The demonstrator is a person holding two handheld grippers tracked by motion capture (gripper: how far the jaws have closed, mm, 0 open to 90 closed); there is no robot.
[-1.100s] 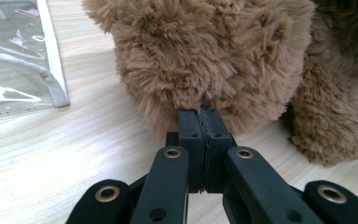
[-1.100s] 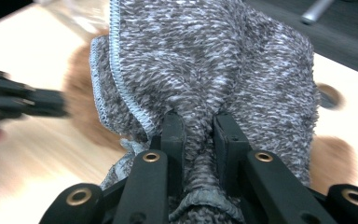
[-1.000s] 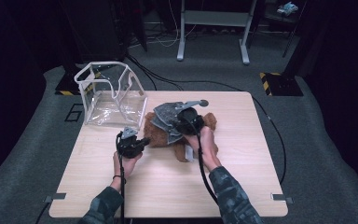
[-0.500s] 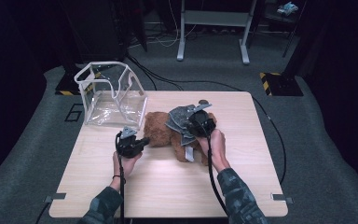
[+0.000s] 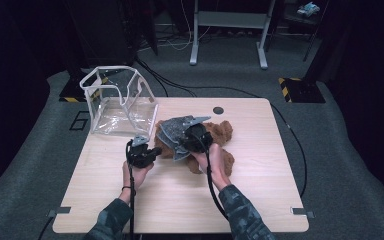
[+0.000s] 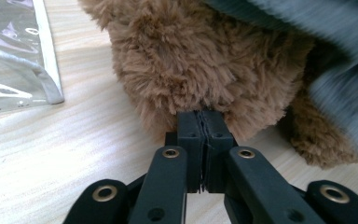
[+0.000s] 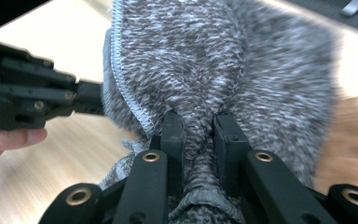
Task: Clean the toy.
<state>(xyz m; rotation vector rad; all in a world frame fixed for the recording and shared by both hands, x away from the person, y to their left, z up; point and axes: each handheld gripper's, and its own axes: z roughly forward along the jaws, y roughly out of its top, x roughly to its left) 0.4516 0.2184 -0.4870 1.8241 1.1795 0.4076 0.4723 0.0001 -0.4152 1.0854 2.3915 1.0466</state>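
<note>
Worktop (image 5: pixel 260 195): pale wood, on grey carpet in a dark room.
Soft toy (image 5: pixel 221 131): brown plush, lying mid-worktop beside the clear bag (image 5: pixel 117 107).
Your left gripper (image 6: pixel 204 122): jaws pinched together on the toy's fur.
Your right gripper (image 7: pixel 199 135): jaws clamping the grey knit cloth (image 7: pixel 223 65) over the toy.

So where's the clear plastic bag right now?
In the high view, the clear plastic bag stands open at the table's far-left corner, just left of the brown plush toy.
</note>
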